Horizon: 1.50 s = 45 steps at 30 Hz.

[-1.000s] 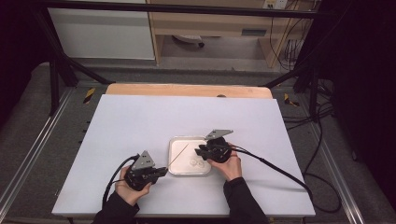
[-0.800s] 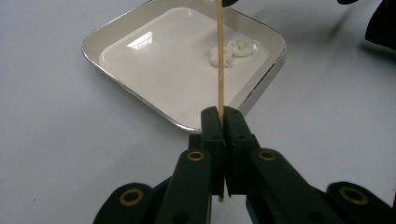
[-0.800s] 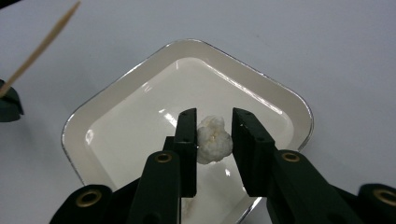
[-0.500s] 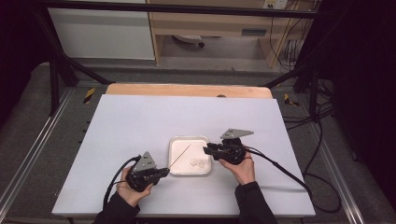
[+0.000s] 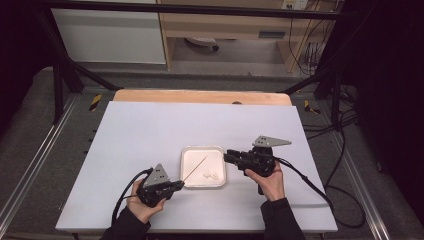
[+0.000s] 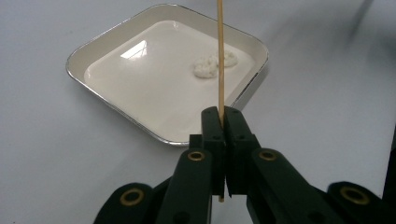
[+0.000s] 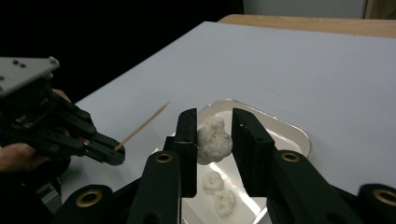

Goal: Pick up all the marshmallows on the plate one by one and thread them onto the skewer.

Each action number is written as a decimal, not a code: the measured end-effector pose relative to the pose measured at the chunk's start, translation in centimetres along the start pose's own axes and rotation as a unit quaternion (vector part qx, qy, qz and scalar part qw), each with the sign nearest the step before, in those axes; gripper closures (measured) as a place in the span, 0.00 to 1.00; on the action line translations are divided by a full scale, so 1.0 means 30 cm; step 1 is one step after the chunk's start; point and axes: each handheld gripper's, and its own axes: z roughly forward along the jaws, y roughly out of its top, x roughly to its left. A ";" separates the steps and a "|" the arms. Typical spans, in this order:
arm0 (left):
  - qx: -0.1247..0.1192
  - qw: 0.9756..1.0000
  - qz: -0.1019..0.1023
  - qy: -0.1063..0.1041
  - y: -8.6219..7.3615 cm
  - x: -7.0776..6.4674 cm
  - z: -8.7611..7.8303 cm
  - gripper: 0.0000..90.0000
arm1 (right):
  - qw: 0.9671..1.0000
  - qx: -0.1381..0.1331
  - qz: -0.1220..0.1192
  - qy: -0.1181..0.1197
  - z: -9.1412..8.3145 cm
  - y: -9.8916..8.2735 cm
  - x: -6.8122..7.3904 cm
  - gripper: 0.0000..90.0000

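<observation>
Right tongs [image 7: 212, 140] grip a white piece [image 7: 213, 139] above the tray [image 7: 289, 130].

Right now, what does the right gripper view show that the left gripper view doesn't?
Right gripper view: the right gripper shut on a white cauliflower-like piece, lifted above the tray, and the left gripper's body at left.

Left gripper view: the skewer's clamped end between the left gripper's closed jaws.

Both: the tray, the two white pieces lying in it, the skewer, the white table.
</observation>
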 end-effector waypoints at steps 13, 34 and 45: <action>-0.019 1.000 0.007 -0.004 0.015 -0.023 0.005 0.98 | 0.999 -0.027 0.024 0.038 0.030 0.029 0.018 0.81; -0.026 0.999 0.025 -0.012 0.017 -0.033 0.003 0.98 | 0.995 -0.012 0.037 0.087 0.076 0.035 0.038 0.81; -0.031 0.999 0.029 -0.013 0.018 -0.031 -0.003 0.98 | 0.995 -0.028 0.040 0.086 0.068 0.043 0.038 0.83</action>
